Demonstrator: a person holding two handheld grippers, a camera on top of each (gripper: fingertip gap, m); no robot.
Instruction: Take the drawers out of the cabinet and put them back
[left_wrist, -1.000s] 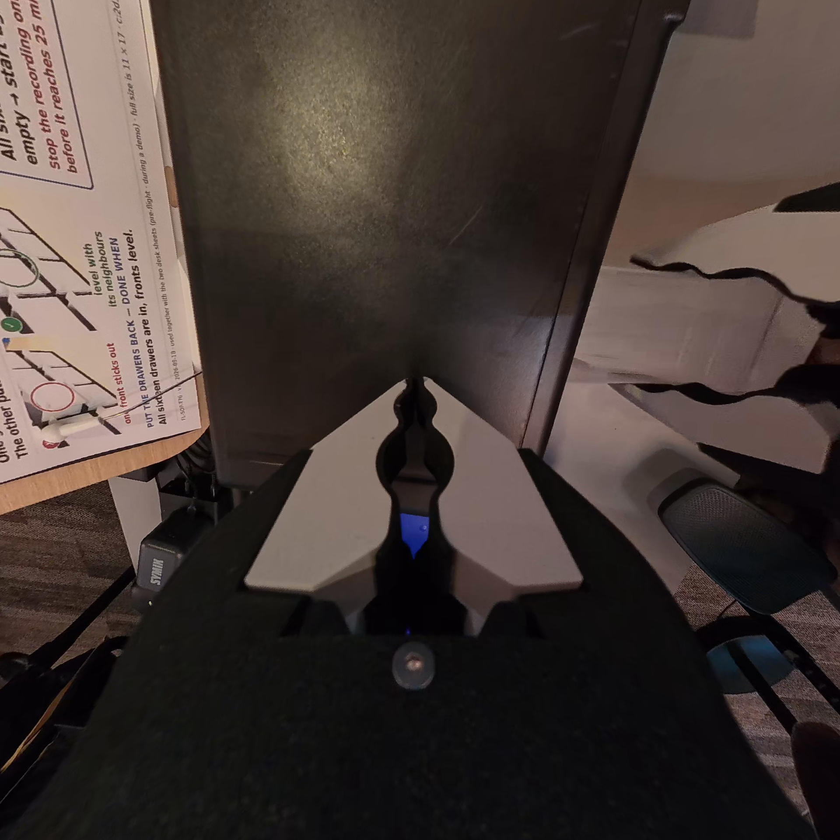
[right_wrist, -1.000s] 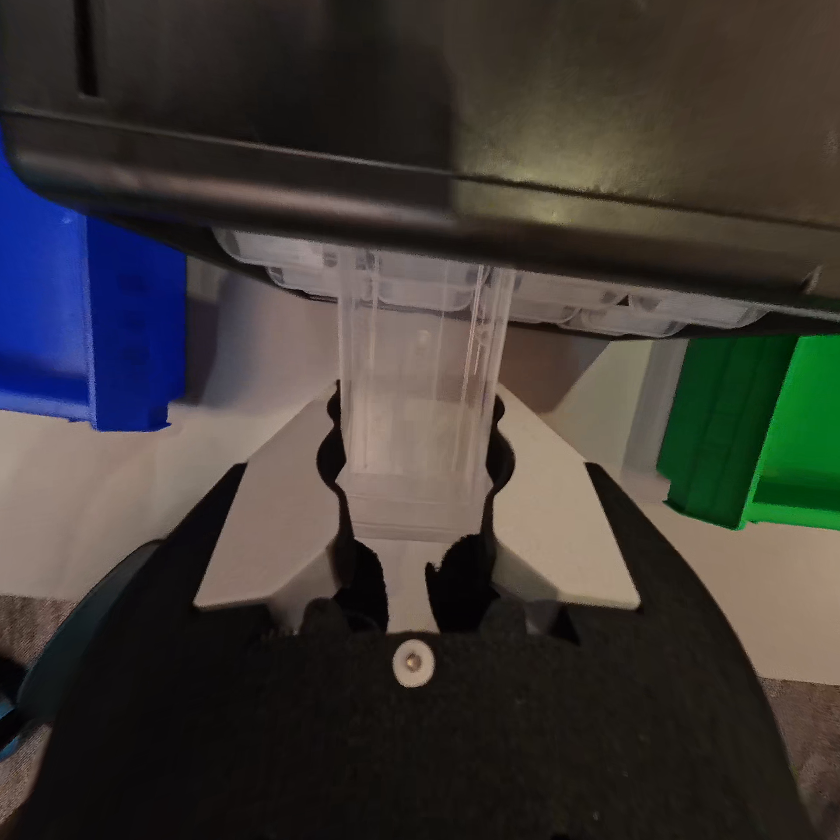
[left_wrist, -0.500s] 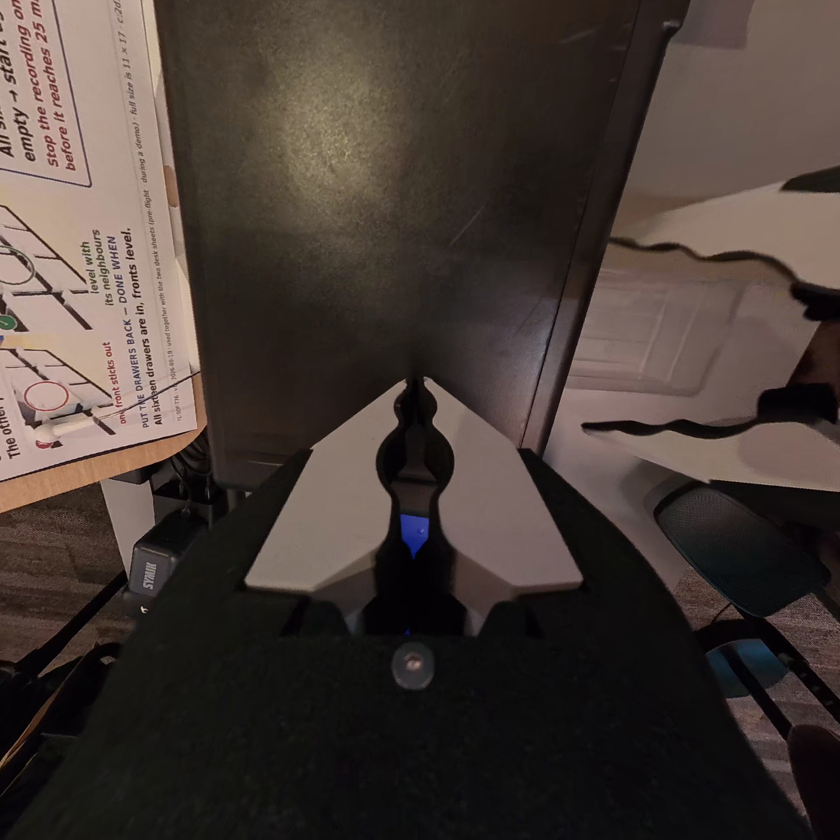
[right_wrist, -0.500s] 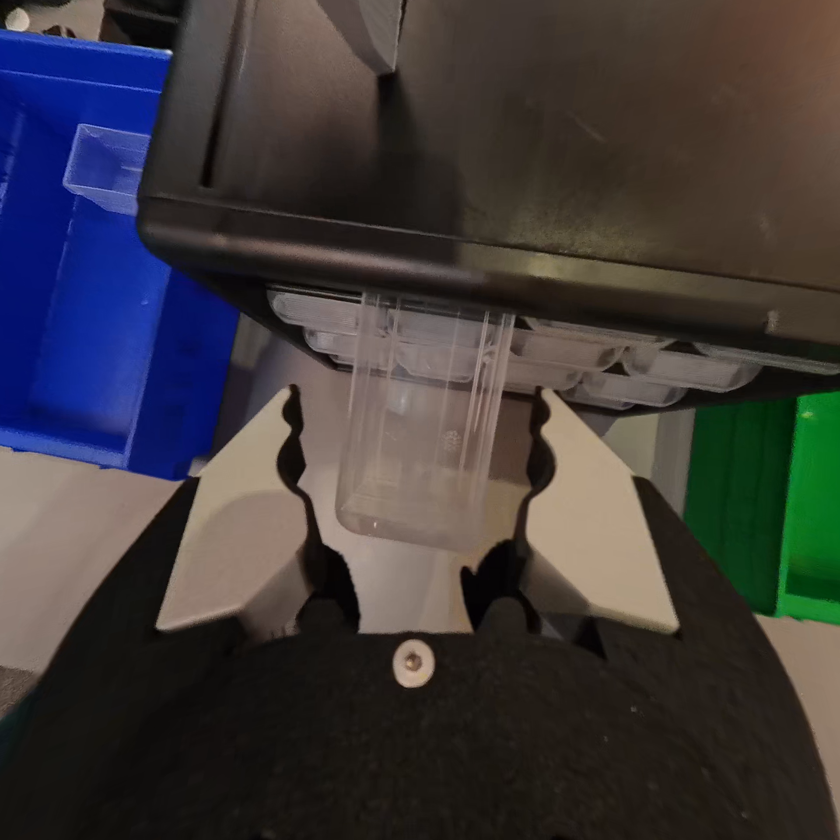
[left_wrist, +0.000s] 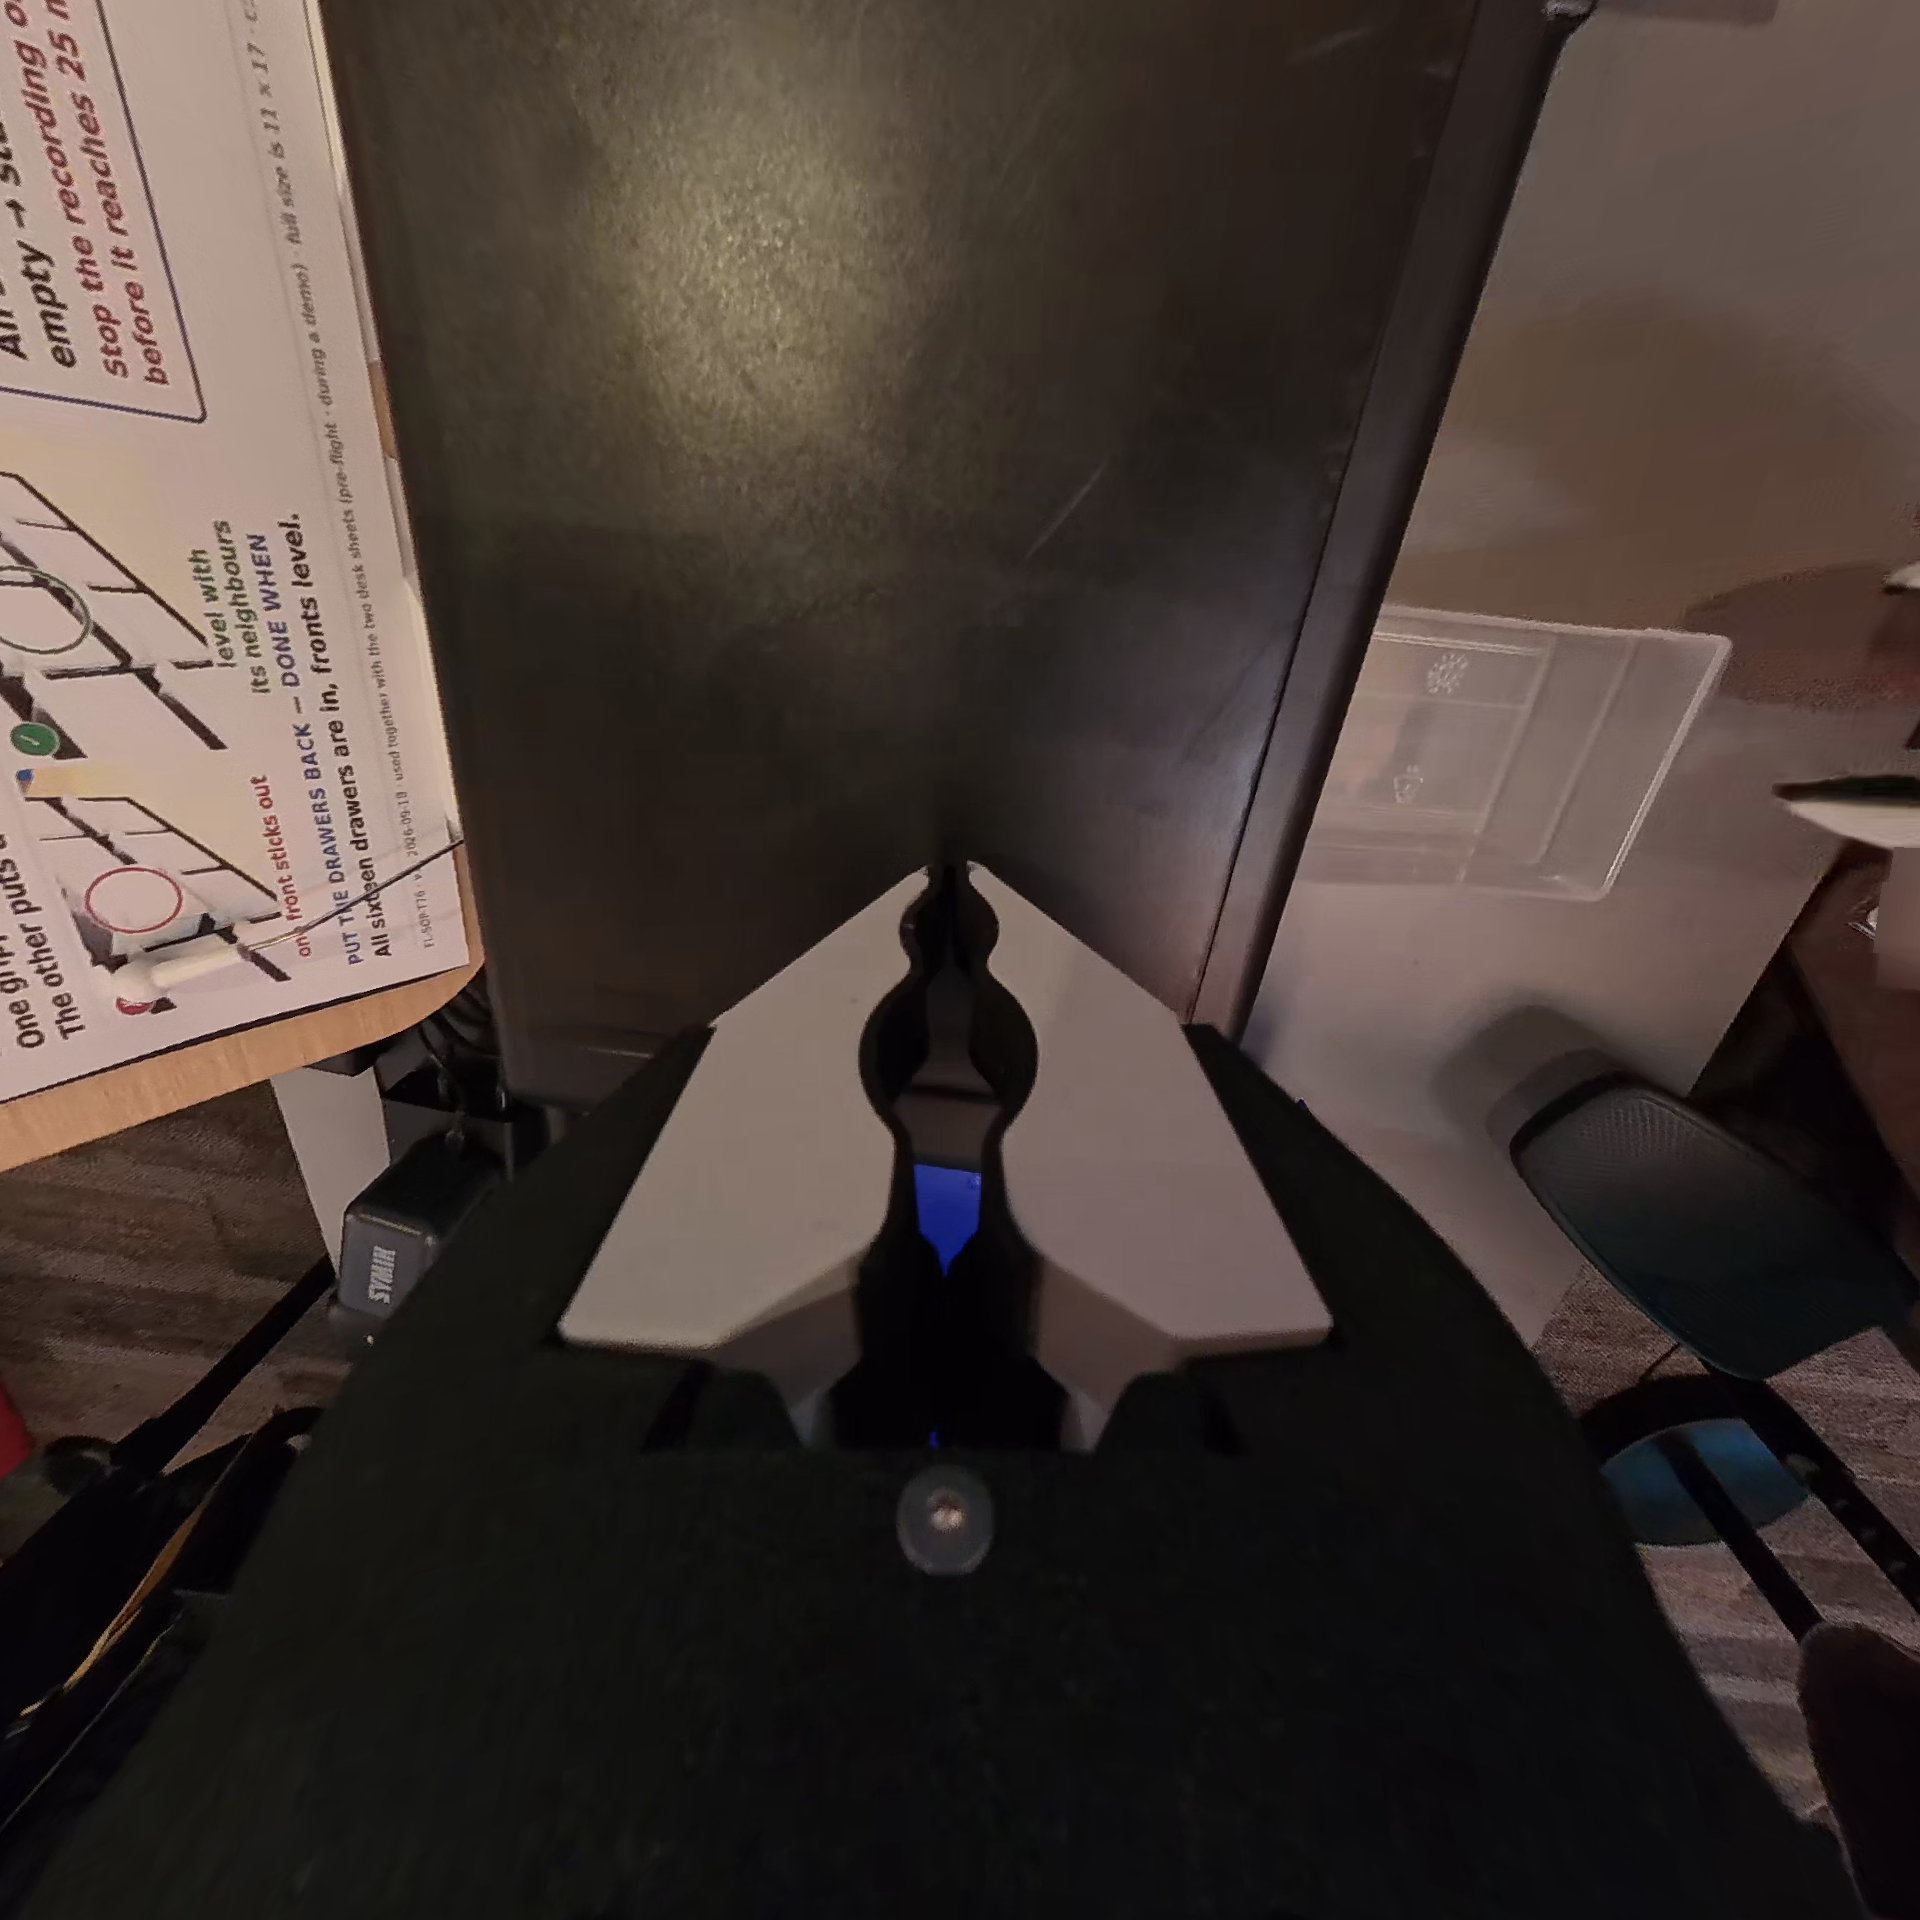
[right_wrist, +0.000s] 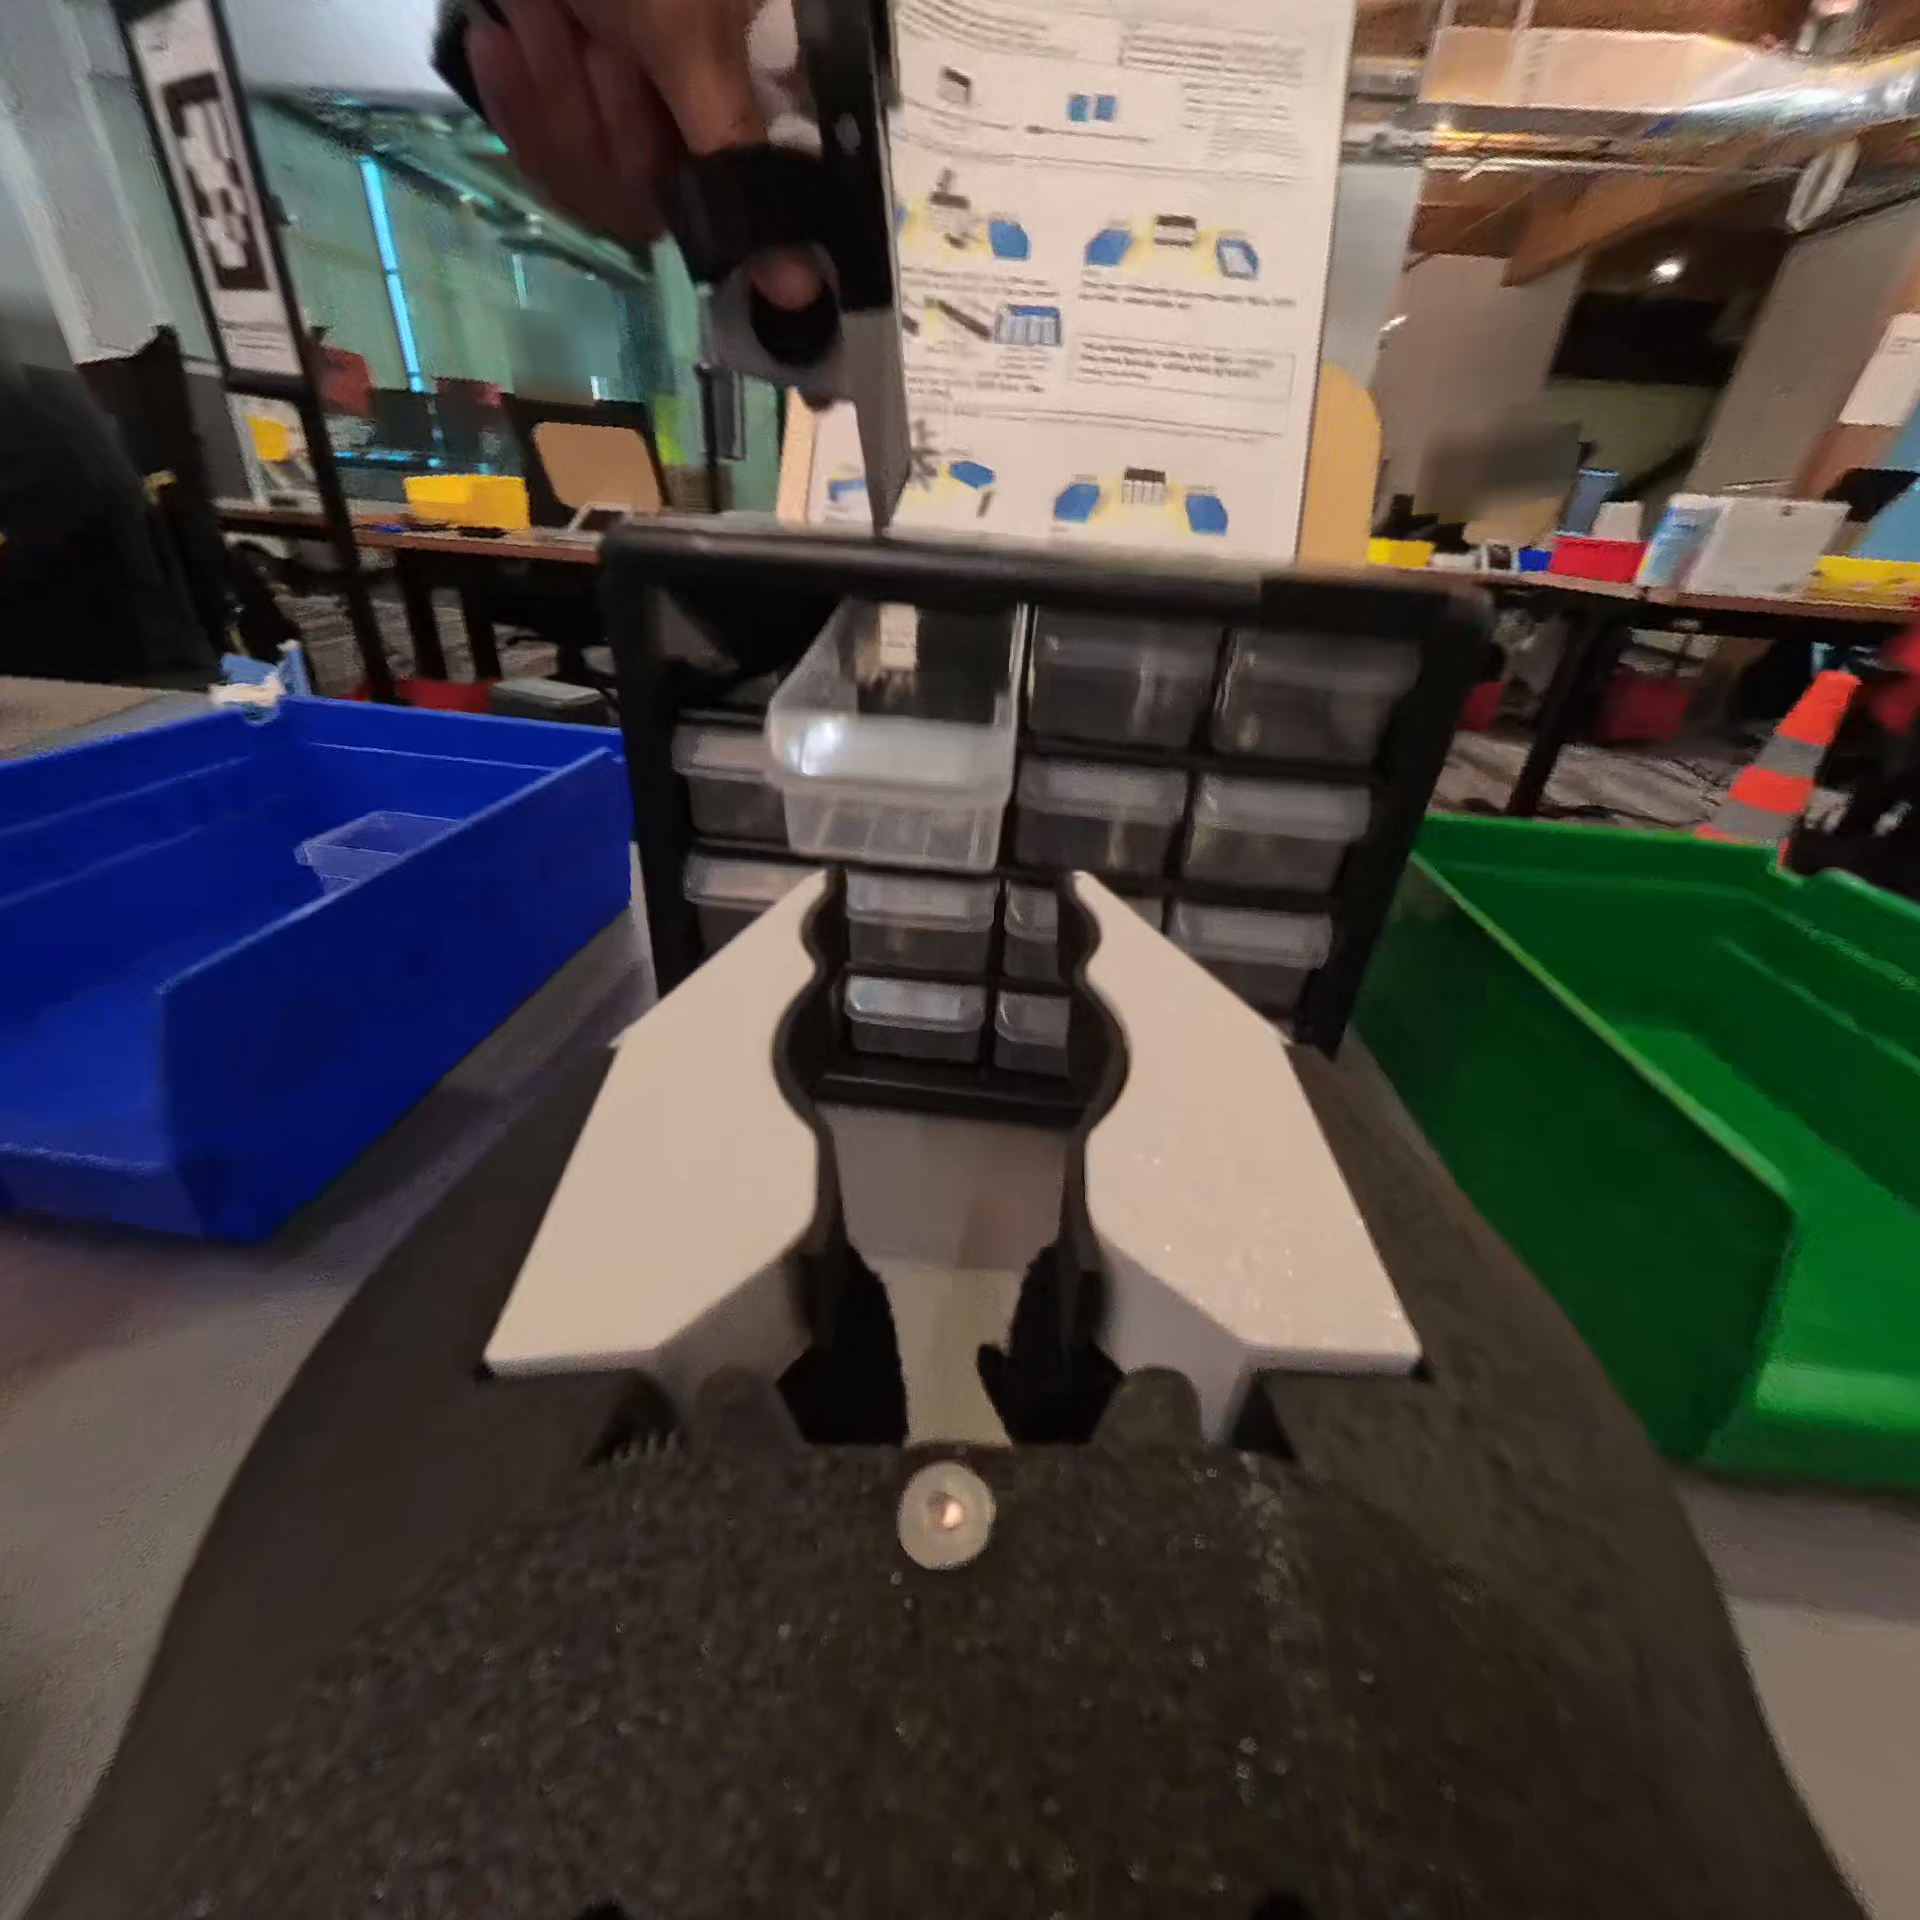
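Observation:
The black cabinet (right_wrist: 1039, 566) with clear drawers stands between two bins. One clear drawer (right_wrist: 894, 769) in the top row, second from the left, sticks partly out; it also shows in the left wrist view (left_wrist: 1507, 758). My right gripper (right_wrist: 951, 894) is open and empty, held back in front of the cabinet, below that drawer. My left gripper (left_wrist: 948, 873) is shut, with its tips pressed on the cabinet's top (left_wrist: 883, 416). It shows from the front in the right wrist view (right_wrist: 883, 457), held by a hand. Another clear drawer (right_wrist: 364, 842) lies in the blue bin (right_wrist: 260, 1039).
A green bin (right_wrist: 1662, 1091) stands right of the cabinet, the blue bin left. A white instruction board (right_wrist: 1112, 260) stands behind it. A printed sheet (left_wrist: 187, 623) lies on a wooden desk left of the cabinet. A chair base (left_wrist: 1704, 1216) is on the floor below.
My right gripper opened, let go of the clear drawer and drew back and level from the cabinet. The drawer stays partly out. My left gripper has not moved.

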